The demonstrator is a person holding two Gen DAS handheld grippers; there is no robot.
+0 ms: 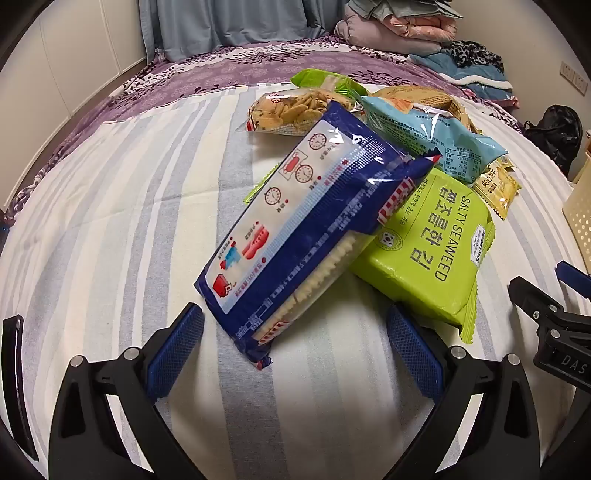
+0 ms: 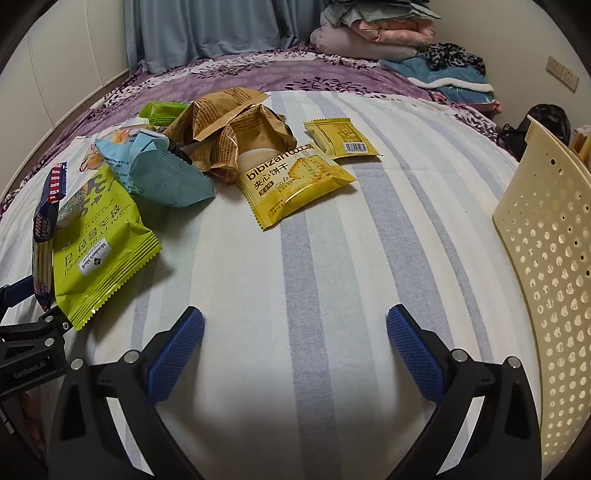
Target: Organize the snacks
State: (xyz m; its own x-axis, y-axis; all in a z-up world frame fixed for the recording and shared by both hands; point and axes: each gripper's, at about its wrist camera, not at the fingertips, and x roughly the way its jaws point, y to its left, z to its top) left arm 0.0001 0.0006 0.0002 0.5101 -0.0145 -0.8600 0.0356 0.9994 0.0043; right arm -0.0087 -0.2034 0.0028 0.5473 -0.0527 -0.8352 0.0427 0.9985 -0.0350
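A pile of snack packs lies on a striped bed sheet. In the left wrist view a dark blue cracker pack leans on a green salty seaweed pack; its near end lies between my open left gripper's fingers. Behind are a light blue bag and a clear cookie bag. In the right wrist view my right gripper is open and empty over bare sheet. Ahead lie a yellow biscuit pack, a smaller yellow pack, a crumpled brown bag, the light blue bag and the seaweed pack.
A cream perforated basket stands at the right, close to my right gripper; its edge also shows in the left wrist view. A purple floral bedspread, folded blankets and a curtain lie beyond. A black bag sits far right.
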